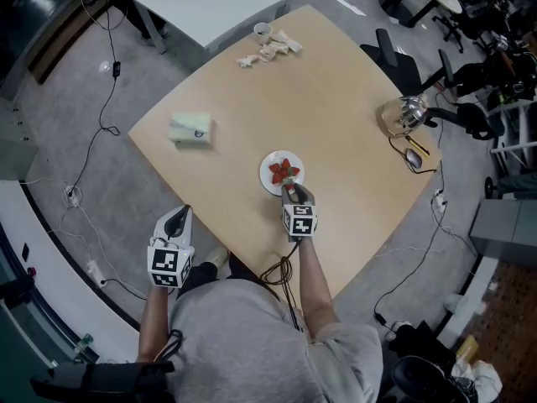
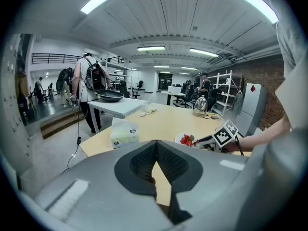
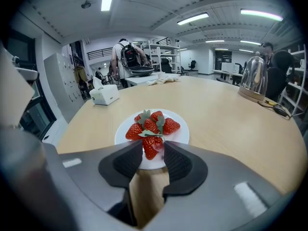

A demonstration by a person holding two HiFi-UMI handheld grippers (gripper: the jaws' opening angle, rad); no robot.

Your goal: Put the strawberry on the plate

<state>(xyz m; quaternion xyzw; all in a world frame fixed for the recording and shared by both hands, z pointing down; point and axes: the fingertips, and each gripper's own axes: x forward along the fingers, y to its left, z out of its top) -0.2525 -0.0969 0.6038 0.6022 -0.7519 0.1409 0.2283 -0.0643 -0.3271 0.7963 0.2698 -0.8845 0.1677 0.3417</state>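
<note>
Tabletop: the pale wooden tabletop carries the round white plate, which sits near the person's edge.
Left hand-held gripper: well left of the plate, off the tabletop's edge, its jaws together on nothing.
Right hand-held gripper: just at the plate's near rim, pointing down at it, its jaws clamped on one berry.
Plate load: a heap of red strawberries with green leaves fills the plate's middle.
Task's thing: the red strawberry is pinched between the right pads, over the plate's near side, just before the heap (whether it already rests on the plate I cannot tell).
Step, as I judge it: the release.
Risk: let go this close to the rim, the berry could roll off onto the tabletop.
Risk: a hard squeeze could bruise soft fruit.
Risk: pads withdrawn low could nudge the heap or the plate.
</note>
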